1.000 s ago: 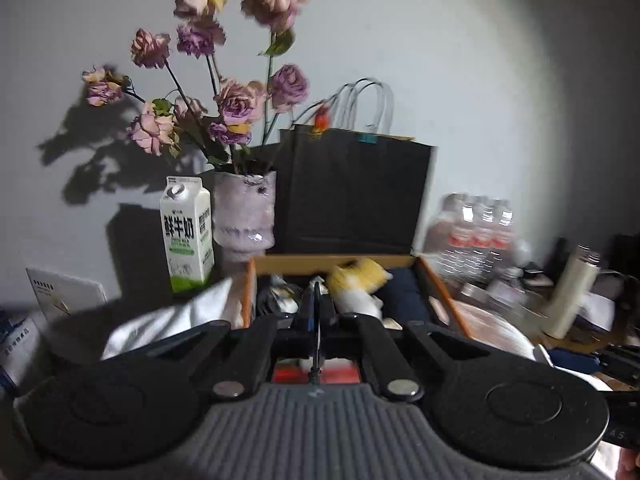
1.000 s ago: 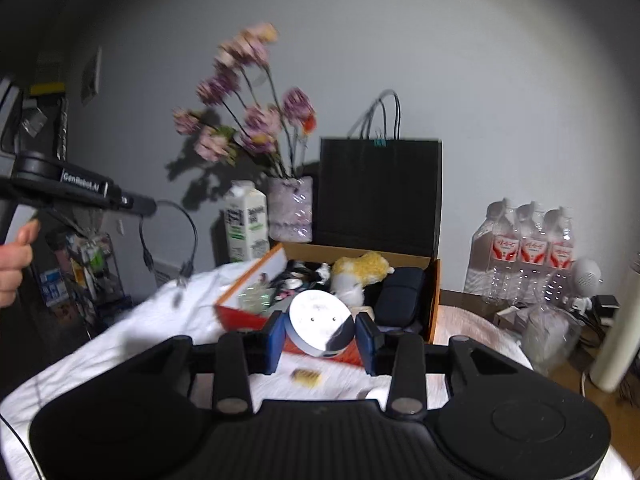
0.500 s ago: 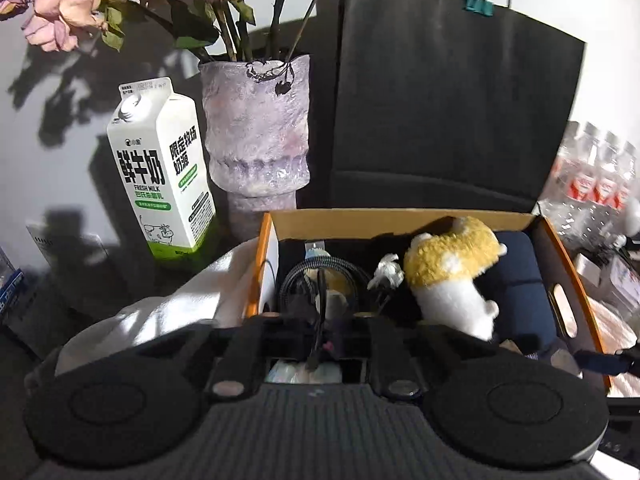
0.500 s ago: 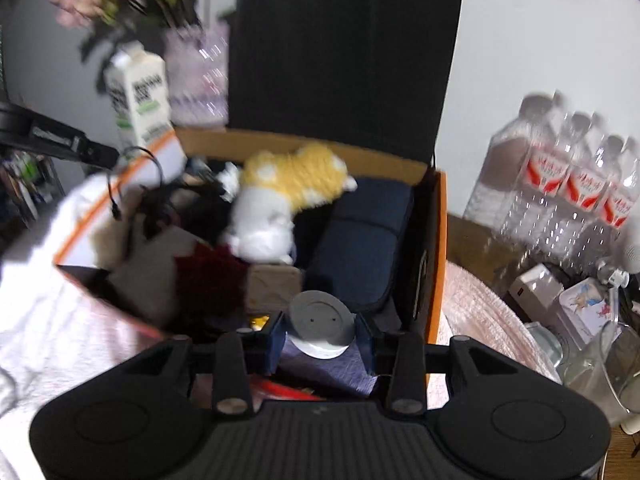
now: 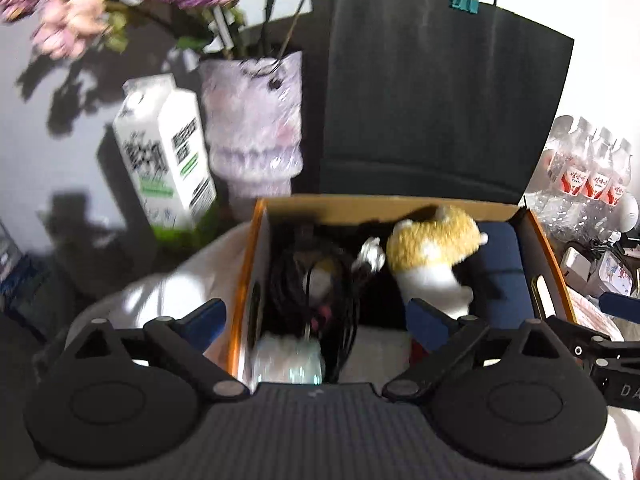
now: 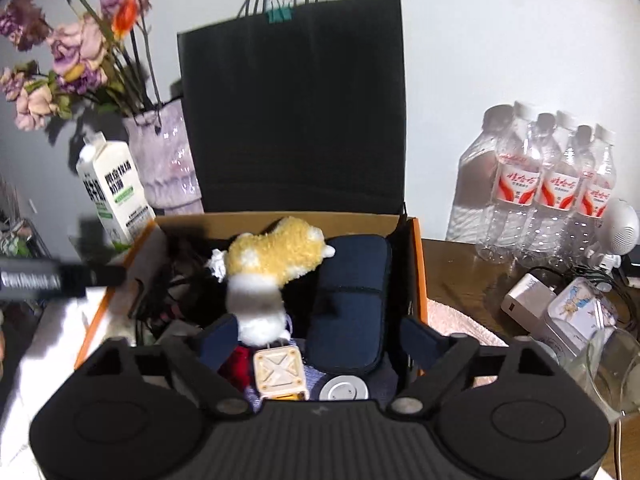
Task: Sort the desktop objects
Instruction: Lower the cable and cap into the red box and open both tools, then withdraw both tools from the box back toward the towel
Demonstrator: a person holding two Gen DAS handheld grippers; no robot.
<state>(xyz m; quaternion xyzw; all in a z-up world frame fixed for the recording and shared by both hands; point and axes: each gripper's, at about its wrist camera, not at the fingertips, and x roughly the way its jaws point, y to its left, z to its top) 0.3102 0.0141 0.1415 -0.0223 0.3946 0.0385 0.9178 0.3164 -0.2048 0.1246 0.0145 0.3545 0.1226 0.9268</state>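
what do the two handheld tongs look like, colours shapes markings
Both tongs, left and right, look alike: a black ribbed body, two round black side housings, black linkage arms with silver pivot pins, and dark blue finger pads. In the right wrist view the left unit shows white lettering, too blurred to read.

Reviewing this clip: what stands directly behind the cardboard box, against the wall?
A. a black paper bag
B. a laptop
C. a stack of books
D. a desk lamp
A. The black paper bag, with a teal clip at its top, rises upright right behind the cardboard box.
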